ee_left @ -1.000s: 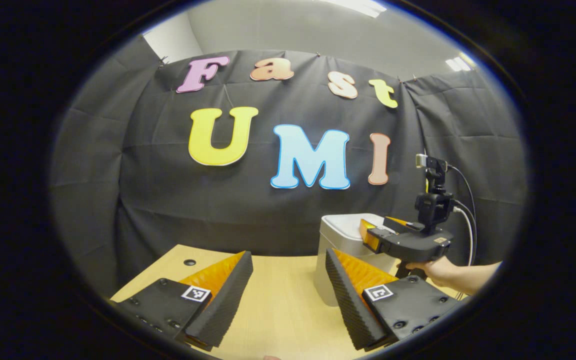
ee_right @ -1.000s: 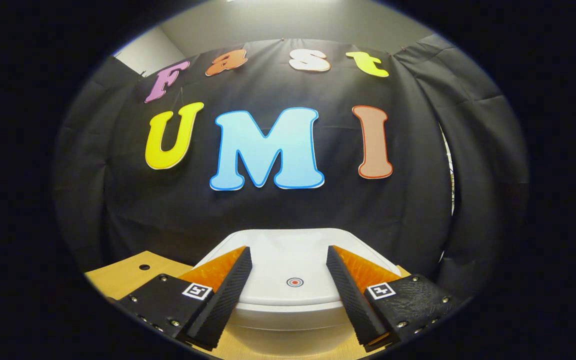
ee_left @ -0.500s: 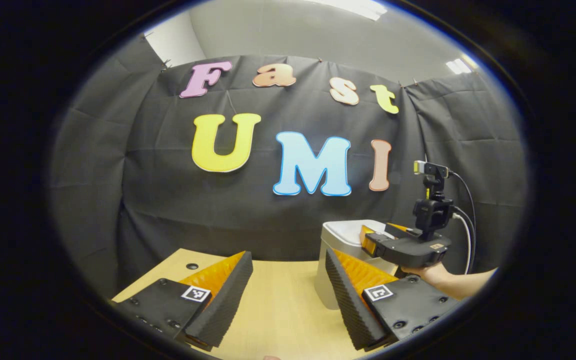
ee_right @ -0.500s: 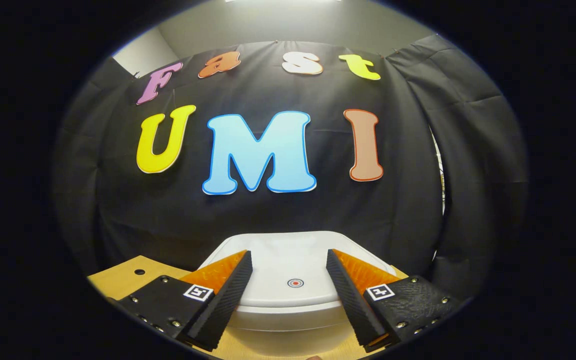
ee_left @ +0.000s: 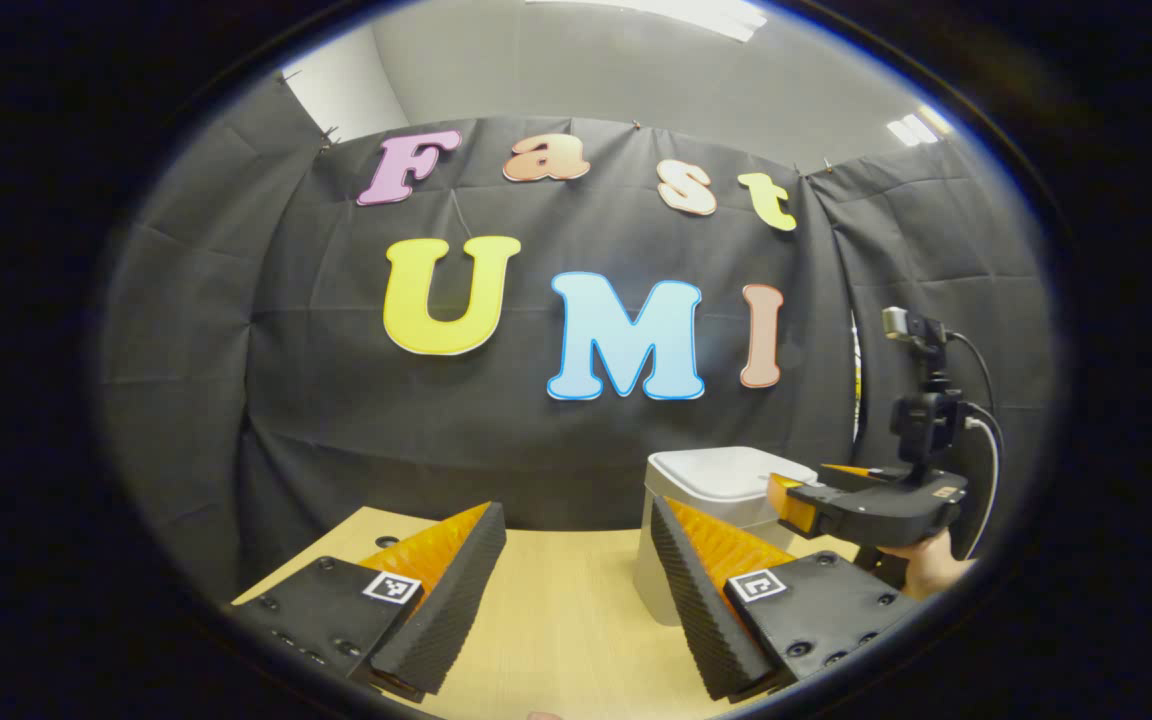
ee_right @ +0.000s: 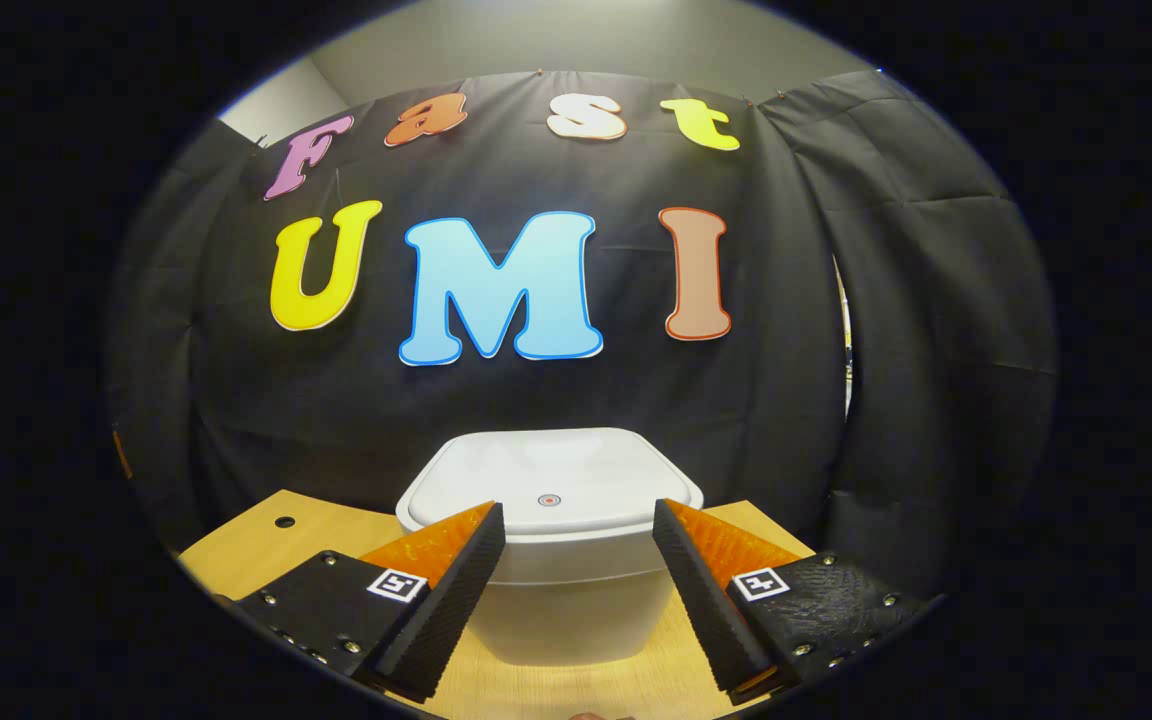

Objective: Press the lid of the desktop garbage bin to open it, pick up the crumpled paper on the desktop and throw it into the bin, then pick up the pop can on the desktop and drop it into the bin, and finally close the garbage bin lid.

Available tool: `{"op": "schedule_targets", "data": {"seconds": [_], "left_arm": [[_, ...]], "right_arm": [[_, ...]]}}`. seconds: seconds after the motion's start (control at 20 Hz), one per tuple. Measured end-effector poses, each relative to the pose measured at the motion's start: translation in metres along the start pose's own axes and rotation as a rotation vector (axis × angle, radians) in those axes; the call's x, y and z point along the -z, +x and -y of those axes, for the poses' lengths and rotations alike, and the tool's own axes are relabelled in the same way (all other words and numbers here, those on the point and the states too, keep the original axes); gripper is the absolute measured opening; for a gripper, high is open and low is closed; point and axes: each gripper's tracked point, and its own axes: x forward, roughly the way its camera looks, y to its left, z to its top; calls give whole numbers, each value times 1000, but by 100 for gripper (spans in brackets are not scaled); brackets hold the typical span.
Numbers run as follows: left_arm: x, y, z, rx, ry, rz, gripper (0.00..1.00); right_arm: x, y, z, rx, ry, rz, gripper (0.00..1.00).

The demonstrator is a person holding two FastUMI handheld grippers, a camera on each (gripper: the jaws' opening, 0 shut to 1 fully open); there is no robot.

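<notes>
The white desktop bin [ee_right: 556,560] stands on the wooden table [ee_right: 256,545] with its lid [ee_right: 548,485] down flat; a small round mark sits at the lid's centre. My right gripper [ee_right: 578,585] is open, level with the bin's front and a short way back from it, touching nothing. In the left gripper view the bin [ee_left: 711,500] stands to the right, and my left gripper [ee_left: 576,590] hangs open over bare tabletop with nothing between its fingers. The right gripper [ee_left: 861,505] shows there too, held by a hand [ee_left: 926,570] just right of the bin.
Black cloth walls close the booth behind and to both sides of the table. A small round hole [ee_right: 284,521] sits in the tabletop at the back left, also visible as the hole [ee_left: 383,513] in the left gripper view. A cable [ee_left: 981,440] trails from the right gripper.
The right gripper has drawn back and off the bin's lid, which was under its fingers a second ago. The left gripper has barely moved.
</notes>
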Motion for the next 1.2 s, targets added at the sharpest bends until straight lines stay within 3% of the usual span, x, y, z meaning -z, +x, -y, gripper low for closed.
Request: {"op": "schedule_targets", "data": {"seconds": [0.5,1.2], "left_arm": [[6,9,6,-13,36,18,96],[-13,36,16,29,58,77,96]], "right_arm": [[-33,-66,-3,-33,-29,70,95],[-61,-109,9,-5,-105,113,95]]}}
